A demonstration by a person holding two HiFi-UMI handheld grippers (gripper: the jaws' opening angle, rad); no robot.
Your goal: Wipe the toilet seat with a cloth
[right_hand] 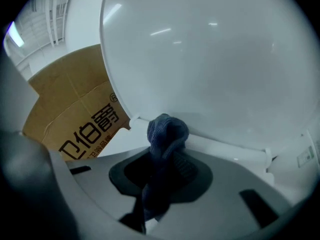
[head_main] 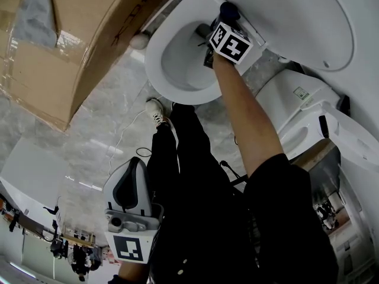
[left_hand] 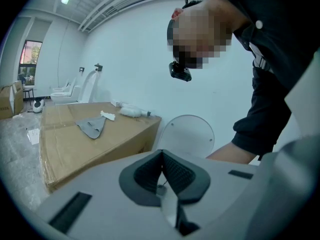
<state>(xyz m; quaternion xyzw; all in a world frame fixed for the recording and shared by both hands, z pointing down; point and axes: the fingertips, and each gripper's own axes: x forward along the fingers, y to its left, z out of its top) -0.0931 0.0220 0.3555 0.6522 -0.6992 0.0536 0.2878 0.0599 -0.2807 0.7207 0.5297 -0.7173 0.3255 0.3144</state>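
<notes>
Toilet seat (head_main: 177, 96) wiping in hand, the cloth (right_hand: 167, 131) at its back edge.
Right gripper (right_hand: 169, 161) jaws clench the cloth; left gripper (left_hand: 162, 178) jaws are pressed together, empty. Next move probably: sweep along the seat.

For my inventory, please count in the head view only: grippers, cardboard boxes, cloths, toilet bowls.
Grey two-jaw gripper: 2, left gripper and right gripper
Brown cardboard box: 1
Dark blue cloth: 1
White ceramic toilet bowl: 2, one by the cloth, one at right
Total: 6

Floor (head_main: 112, 108) w/ toilet (head_main: 155, 64), cardboard box (head_main: 65, 58)
</notes>
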